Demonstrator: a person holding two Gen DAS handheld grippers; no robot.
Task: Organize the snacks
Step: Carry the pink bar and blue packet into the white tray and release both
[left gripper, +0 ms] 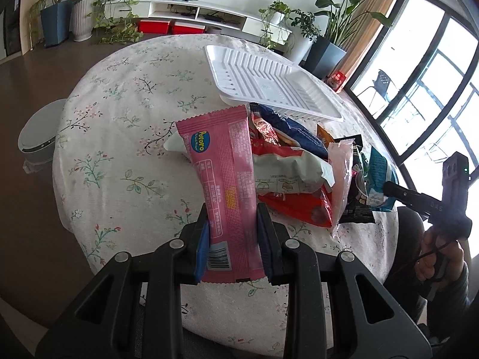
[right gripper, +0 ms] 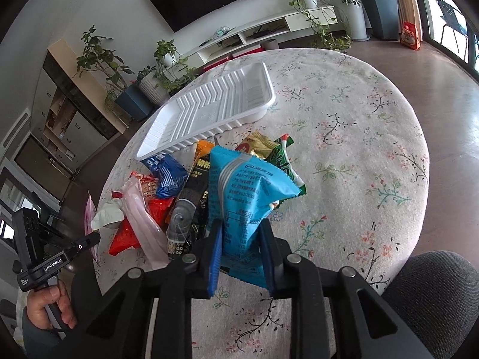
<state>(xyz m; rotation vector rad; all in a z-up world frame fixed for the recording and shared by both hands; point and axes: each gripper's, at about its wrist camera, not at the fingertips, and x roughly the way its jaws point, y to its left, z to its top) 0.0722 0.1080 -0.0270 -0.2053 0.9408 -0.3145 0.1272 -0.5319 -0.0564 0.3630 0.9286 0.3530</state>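
**Both claws gripping snack packets over the pile**

Blue-padded fingers of the left claw (left gripper: 232, 239) press on both long edges of a long pink foil snack packet (left gripper: 223, 185), holding it near its barcode end so that it reaches out over the round worktop with the flowered cloth (left gripper: 119, 113). The right claw (right gripper: 241, 251) is likewise clamped on a light blue crinkled snack bag (right gripper: 245, 191), pinched at its lower end and standing up between the pads.

Just beyond both packets lies the loose heap of snacks: a red packet (left gripper: 299, 206), a white bag (left gripper: 287, 170), a dark blue bag (right gripper: 166, 173), a black packet (right gripper: 191, 203), a clear pinkish wrapper (right gripper: 143, 218) and a green packet (right gripper: 284, 161). Behind the heap sits a white ribbed plastic tray (right gripper: 215, 104), its near edge resting on the topmost snacks, tilted.

At each view's edge, a hand (right gripper: 49, 308) grips the other tool's handle.
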